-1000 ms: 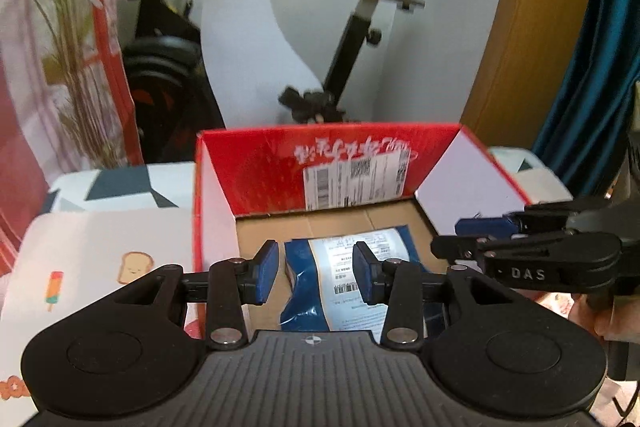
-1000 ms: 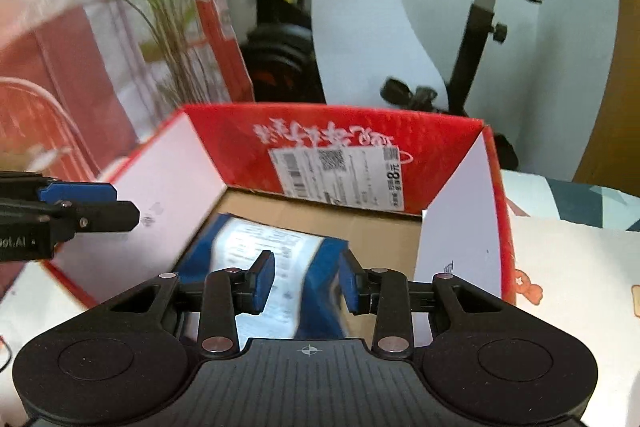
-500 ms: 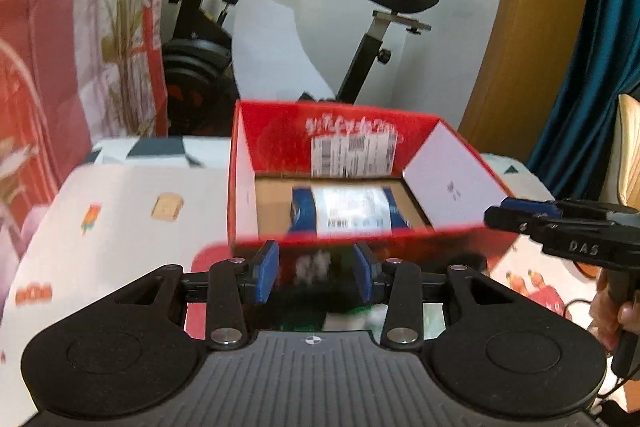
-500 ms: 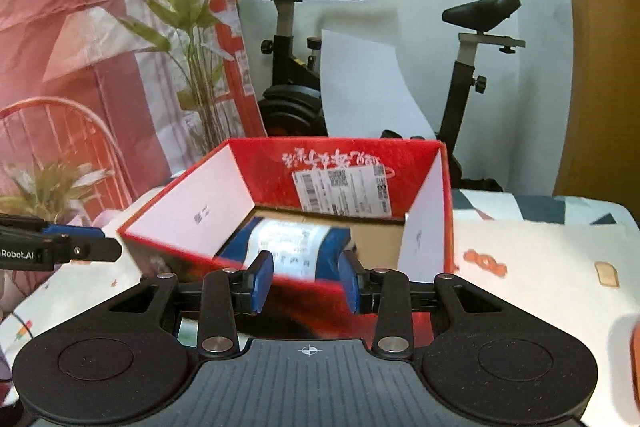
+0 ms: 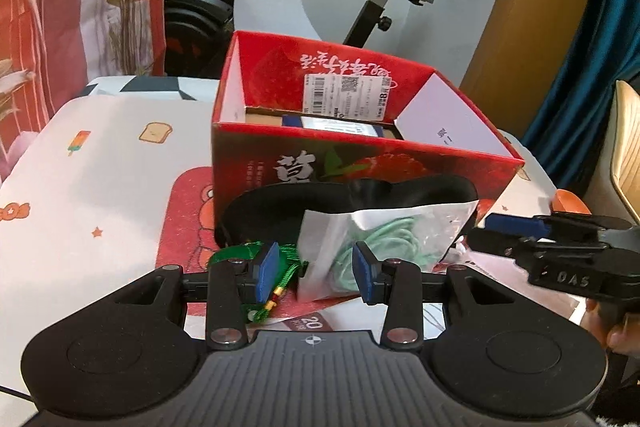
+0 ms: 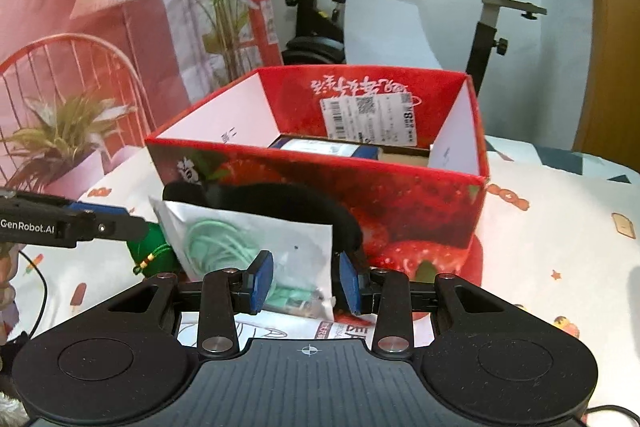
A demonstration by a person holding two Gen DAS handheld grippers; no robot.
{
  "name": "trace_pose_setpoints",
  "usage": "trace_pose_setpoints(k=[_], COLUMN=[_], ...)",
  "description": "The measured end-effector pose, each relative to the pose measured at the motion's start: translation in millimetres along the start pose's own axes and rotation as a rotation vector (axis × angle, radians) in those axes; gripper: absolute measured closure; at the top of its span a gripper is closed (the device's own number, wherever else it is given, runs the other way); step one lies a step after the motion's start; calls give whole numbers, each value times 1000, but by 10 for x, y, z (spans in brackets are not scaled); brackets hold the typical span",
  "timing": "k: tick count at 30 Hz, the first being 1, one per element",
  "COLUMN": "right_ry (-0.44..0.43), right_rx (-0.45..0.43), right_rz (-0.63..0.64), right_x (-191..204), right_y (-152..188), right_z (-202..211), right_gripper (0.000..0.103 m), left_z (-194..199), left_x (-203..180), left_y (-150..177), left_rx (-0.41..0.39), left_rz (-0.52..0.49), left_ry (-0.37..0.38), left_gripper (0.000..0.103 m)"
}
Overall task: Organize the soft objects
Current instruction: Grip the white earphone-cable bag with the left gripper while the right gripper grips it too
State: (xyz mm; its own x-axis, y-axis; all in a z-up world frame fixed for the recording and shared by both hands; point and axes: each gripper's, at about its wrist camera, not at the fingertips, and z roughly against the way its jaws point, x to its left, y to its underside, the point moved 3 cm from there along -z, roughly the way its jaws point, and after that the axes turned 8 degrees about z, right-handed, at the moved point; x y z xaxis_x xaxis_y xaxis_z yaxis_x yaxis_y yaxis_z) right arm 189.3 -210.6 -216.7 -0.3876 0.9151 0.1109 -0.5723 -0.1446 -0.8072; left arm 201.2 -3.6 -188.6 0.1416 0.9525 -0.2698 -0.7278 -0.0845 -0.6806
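Observation:
A red strawberry-print box [image 5: 400, 167] [image 6: 400, 203] stands on the table with a blue-and-white packet [image 5: 340, 123] [image 6: 328, 147] inside. In front of it lie a black soft band [image 5: 360, 199] [image 6: 280, 203], a clear bag of mint-green cord [image 5: 380, 239] [image 6: 240, 239] and a green tasselled item [image 5: 248, 255] [image 6: 152, 251]. My left gripper [image 5: 316, 271] is open and empty, just short of the bag and the tassel. My right gripper [image 6: 306, 281] is open and empty, with the bag's lower corner between its fingers.
The table has a white cloth [image 5: 100, 167] with cartoon prints and a red mat [image 5: 188, 219] under the box. An exercise bike [image 5: 360, 7], a potted plant [image 6: 60, 147] and a red wire chair [image 6: 80, 67] stand behind. Papers [image 6: 340, 331] lie under the grippers.
Both grippers have pulled back and down from over the box's inside to the table in front of it. The blue packet stays in the box. Both stay open.

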Motion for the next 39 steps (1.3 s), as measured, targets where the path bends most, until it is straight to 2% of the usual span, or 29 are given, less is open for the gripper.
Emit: trace_pose_setpoints(k=[4,19,24,26,39], right_ry=[-16,-25,-32,-44,-52], right_rx=[12,64,78,81,98], right_rz=[10,30,101,98,43], right_x=[38,-17,52,50,-27], right_y=[24,1,-4,-9,22], right_z=[-49,-290,-370,-392,-471], right_gripper=[69,69,65,65,66], left_z=[-19,-236,-334,-340,-446], left_x=[-69,-99,-81,-99,-66], left_y=[30,18,-3,33,71], left_rx=[-13,27,36,31,64], left_rz=[-12,-27,-36,-58,-52], left_ry=[7,-1,20,13,16], left_gripper=[61,61,63,66,66])
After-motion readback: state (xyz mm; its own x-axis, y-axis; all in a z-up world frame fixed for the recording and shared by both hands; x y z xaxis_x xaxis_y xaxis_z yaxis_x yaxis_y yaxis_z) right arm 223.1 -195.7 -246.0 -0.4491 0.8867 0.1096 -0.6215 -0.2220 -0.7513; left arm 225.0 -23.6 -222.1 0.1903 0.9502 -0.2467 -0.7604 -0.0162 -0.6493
